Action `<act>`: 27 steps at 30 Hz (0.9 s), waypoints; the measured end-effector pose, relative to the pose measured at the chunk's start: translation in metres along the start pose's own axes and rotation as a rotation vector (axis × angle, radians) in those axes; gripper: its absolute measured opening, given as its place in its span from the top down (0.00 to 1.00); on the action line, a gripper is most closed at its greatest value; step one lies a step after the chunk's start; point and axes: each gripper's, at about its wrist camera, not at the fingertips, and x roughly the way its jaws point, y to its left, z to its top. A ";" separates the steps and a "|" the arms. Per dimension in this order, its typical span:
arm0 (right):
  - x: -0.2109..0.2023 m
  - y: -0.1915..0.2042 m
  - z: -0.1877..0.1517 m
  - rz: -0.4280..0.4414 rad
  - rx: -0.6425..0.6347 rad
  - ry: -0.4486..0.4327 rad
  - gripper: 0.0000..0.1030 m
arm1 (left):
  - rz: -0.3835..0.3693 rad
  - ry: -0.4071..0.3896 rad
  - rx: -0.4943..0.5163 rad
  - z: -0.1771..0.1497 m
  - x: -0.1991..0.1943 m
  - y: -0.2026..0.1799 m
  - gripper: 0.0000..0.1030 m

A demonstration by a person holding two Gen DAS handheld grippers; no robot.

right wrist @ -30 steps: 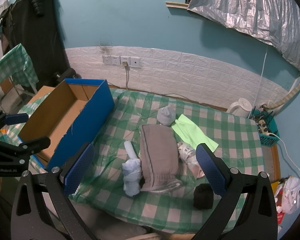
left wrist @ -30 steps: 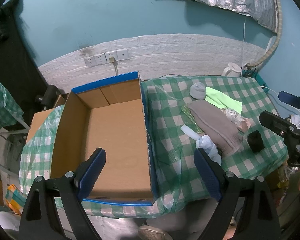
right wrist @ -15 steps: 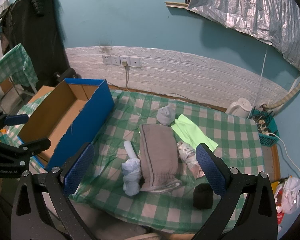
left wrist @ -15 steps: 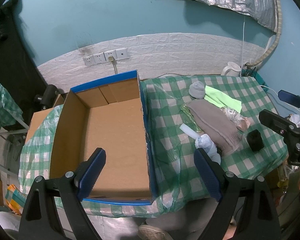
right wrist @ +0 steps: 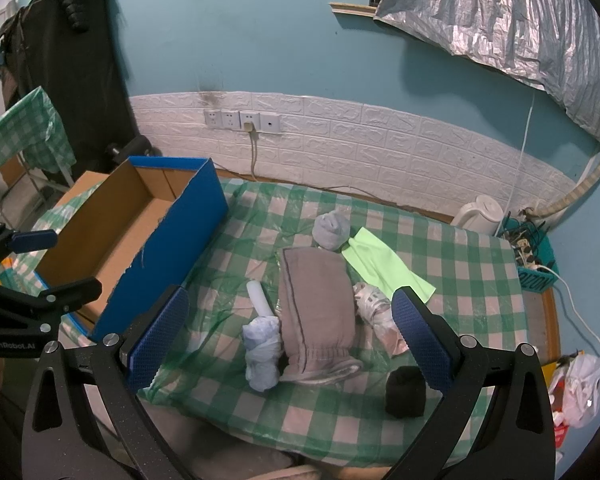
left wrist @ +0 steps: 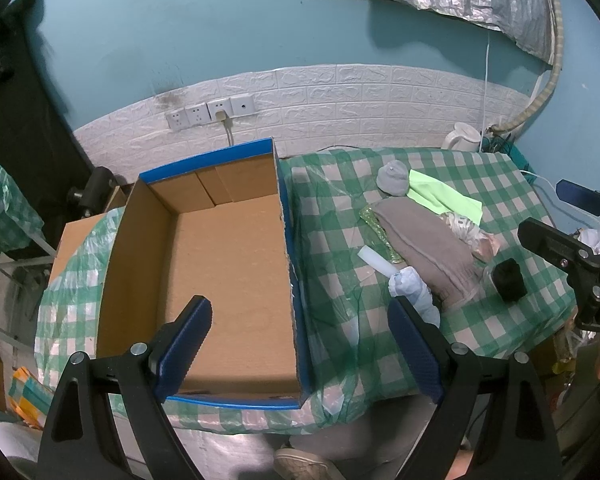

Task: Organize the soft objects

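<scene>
Nothing sorted yet; cardboard box (left wrist: 228, 264) sits empty, frame centre-left.

I hold left gripper (left wrist: 300, 344) and right gripper (right wrist: 290, 332) wide open, empty. Grey folded garment (right wrist: 316, 304), light-blue sock bundle (right wrist: 262, 346), black sock roll (right wrist: 405, 392) all lie on checked tablecloth (right wrist: 460, 264), lower centre.

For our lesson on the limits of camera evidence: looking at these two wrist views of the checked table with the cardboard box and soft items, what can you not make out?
- Near inside wall of the blue-edged cardboard box: hidden in the left wrist view by the left gripper.
- Glittery green strip: mostly covered by the folded grey-brown cloth.
- Patterned white bundle: partly hidden in the right wrist view by the right gripper.
- Contents of the teal basket: too small.
</scene>
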 end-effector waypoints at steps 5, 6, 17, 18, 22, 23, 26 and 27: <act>0.000 0.000 0.000 -0.001 0.001 0.001 0.02 | -0.001 0.002 0.001 0.000 -0.001 -0.002 0.12; 0.000 0.000 0.000 -0.001 0.000 0.001 0.02 | -0.001 0.001 0.002 0.001 0.000 0.000 0.12; 0.000 -0.001 -0.001 -0.001 0.000 0.002 0.02 | -0.011 0.005 -0.008 -0.007 -0.004 -0.011 0.12; 0.000 -0.001 0.000 -0.001 -0.001 0.002 0.02 | -0.012 0.006 -0.008 -0.006 -0.004 -0.009 0.12; 0.001 -0.002 -0.001 -0.001 0.000 0.002 0.02 | -0.012 0.006 -0.006 -0.006 -0.003 -0.007 0.12; 0.001 -0.002 -0.002 -0.001 0.000 0.002 0.02 | -0.013 0.006 -0.005 -0.007 -0.005 -0.010 0.12; 0.001 -0.004 -0.002 -0.001 0.000 0.003 0.02 | -0.015 0.010 -0.009 -0.005 -0.004 -0.008 0.12; 0.001 -0.005 -0.001 -0.001 -0.001 0.003 0.02 | -0.017 0.013 -0.009 -0.006 -0.004 -0.009 0.12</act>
